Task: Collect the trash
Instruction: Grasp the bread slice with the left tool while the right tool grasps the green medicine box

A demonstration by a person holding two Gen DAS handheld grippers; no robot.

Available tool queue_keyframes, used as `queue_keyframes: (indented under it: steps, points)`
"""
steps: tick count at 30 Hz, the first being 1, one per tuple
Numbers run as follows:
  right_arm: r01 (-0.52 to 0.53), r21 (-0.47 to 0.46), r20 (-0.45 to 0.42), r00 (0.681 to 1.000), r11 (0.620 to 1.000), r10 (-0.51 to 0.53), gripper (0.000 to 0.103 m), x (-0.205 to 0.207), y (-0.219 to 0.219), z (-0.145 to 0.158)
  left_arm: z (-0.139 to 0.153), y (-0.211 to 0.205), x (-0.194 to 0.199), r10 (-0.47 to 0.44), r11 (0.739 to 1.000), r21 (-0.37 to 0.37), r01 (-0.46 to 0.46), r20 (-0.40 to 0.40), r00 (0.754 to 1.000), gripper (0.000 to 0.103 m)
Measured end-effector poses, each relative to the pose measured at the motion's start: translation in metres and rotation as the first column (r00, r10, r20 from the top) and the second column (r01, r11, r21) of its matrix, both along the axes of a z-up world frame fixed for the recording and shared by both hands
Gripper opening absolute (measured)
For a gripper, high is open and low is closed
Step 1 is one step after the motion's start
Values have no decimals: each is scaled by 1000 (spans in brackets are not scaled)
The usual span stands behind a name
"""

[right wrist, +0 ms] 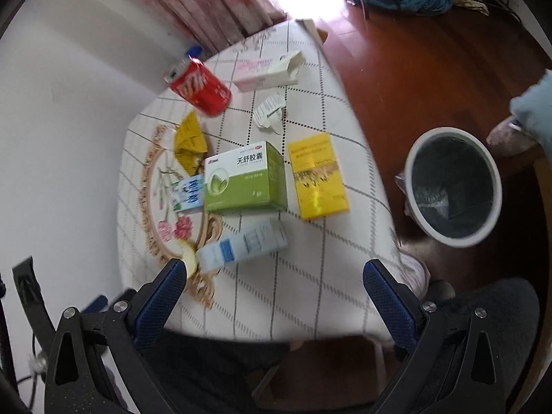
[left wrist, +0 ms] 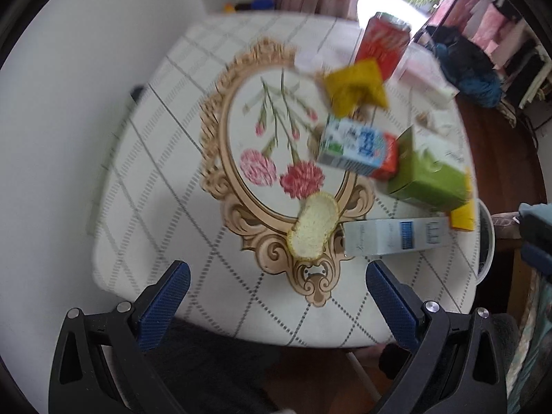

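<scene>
Both grippers, left [left wrist: 277, 281] and right [right wrist: 274, 279], are held with jaws wide apart and empty above the near edge of the table [right wrist: 310, 296]. Scattered on the cloth are a red can [right wrist: 200, 89], green box [right wrist: 246, 179], yellow box [right wrist: 319, 176], pale blue box [right wrist: 243, 246] and crumpled paper [right wrist: 270, 112]. A bin [right wrist: 453, 186] is seen on the floor to the right.

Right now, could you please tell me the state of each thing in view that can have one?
Left claw: open, empty.
Right claw: open, empty.
Bin: on the floor, lined, nearly empty.
Can: upright on the table.
Green box: closed, lying flat.
Yellow box: closed, lying flat.
Pink box: end flap open.
Yellow wrapper: crumpled.
Receipt: crumpled.
</scene>
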State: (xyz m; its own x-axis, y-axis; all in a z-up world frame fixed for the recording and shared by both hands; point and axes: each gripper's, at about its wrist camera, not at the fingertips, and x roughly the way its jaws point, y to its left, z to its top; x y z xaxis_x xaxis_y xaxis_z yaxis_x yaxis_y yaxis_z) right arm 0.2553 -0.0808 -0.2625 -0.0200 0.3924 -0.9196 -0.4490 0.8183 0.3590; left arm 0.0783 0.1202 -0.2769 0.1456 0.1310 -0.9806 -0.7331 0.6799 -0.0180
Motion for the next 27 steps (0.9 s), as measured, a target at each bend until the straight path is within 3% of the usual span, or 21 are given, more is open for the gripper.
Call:
queue_keyframes:
  steps: [2, 4, 7, 9, 11, 13, 14, 16, 19, 22, 24, 25, 27]
  points:
    - [-113, -68, 23, 993, 991, 115, 103, 5, 34, -12, -15, 4, 4, 14, 1000, -16, -15, -14, 1000, 101]
    - [-267, -166, 64, 958, 949, 281, 103, 4, 72, -21, -27, 8, 5, 32, 999, -13, -32, -29, 999, 101]
    - [-459, -368, 147, 830, 808, 538, 103, -7, 121, -31, -35, 9, 0, 59, 998, 7, -58, -46, 997, 101]
    - [-561, -472, 135, 716, 680, 685, 103, -16, 148, -42, -40, 9, -4, 73, 997, 11, -72, -52, 996, 101]
    - [-623, -538, 91, 627, 569, 773, 103, -24, 163, -54, -44, 11, -9, 89, 996, 6, -89, -48, 995, 101]
    - [-652, -586, 59, 559, 482, 827, 103, -28, 174, -67, -49, 11, -11, 90, 996, -12, -90, -38, 995, 101]
    - [-668, -586, 38, 543, 459, 839, 103, -28, 178, -74, -50, 11, -11, 86, 996, -18, -87, -35, 996, 101]
    - [-686, -558, 5, 559, 466, 829, 103, -25, 182, -80, -52, 9, -10, 66, 997, -36, -67, -23, 998, 101]
    - [-689, -509, -20, 609, 516, 793, 102, -16, 181, -86, -56, 6, -5, 11, 999, -51, -11, 3, 1000, 101]
    - [-638, -446, -43, 716, 627, 697, 100, 2, 172, -86, -60, 2, 3, -40, 997, -59, 41, 23, 999, 101]
    - [-554, -405, -71, 812, 727, 579, 100, 23, 160, -84, -63, 2, 7, -60, 996, -63, 62, 33, 998, 98]
    - [-514, -390, -81, 846, 764, 528, 100, 31, 154, -83, -66, 4, 11, -72, 995, -67, 74, 34, 997, 83]
    - [-482, -379, -84, 868, 790, 489, 100, 40, 147, -82, -73, 6, 18, -100, 991, -83, 101, 20, 995, 67]
